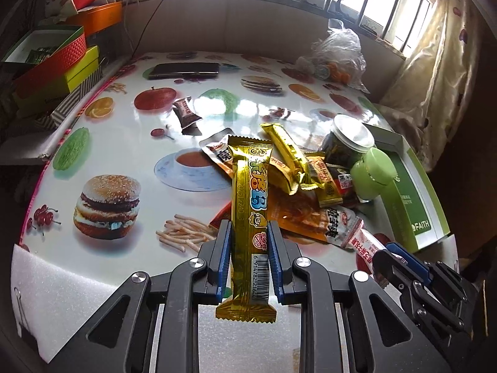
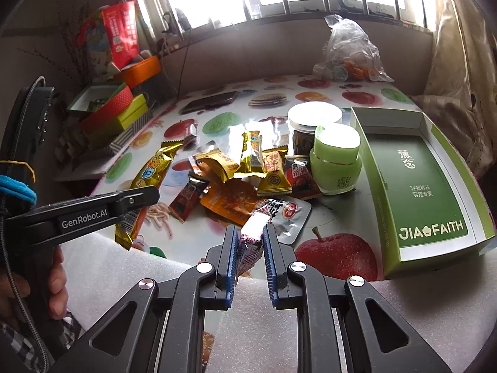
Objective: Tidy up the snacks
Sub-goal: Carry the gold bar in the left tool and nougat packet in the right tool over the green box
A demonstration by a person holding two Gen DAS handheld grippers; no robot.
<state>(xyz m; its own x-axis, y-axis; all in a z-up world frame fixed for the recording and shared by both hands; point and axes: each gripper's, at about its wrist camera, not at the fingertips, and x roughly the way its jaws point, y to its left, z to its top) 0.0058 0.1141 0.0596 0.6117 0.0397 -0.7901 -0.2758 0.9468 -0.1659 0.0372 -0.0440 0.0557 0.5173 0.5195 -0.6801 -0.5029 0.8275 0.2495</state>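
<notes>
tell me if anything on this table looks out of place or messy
Yes: the snack packets lie in a loose overlapping heap mid-table, while the green box beside them sits empty. A phone at the far edge isn't a snack.

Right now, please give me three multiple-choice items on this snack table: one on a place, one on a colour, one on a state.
1. Where is the open green box?
A. right of the pile
B. left of the pile
C. under the phone

2. What colour is the long bar in the left hand-held gripper?
A. gold
B. blue
C. red

3. What state is the right hand-held gripper in?
A. open and empty
B. shut on a pink-and-white packet
C. out of view

Answers: A, it lies at the table's right; A, its foil shines gold; B, the pads press on the packet.
</notes>
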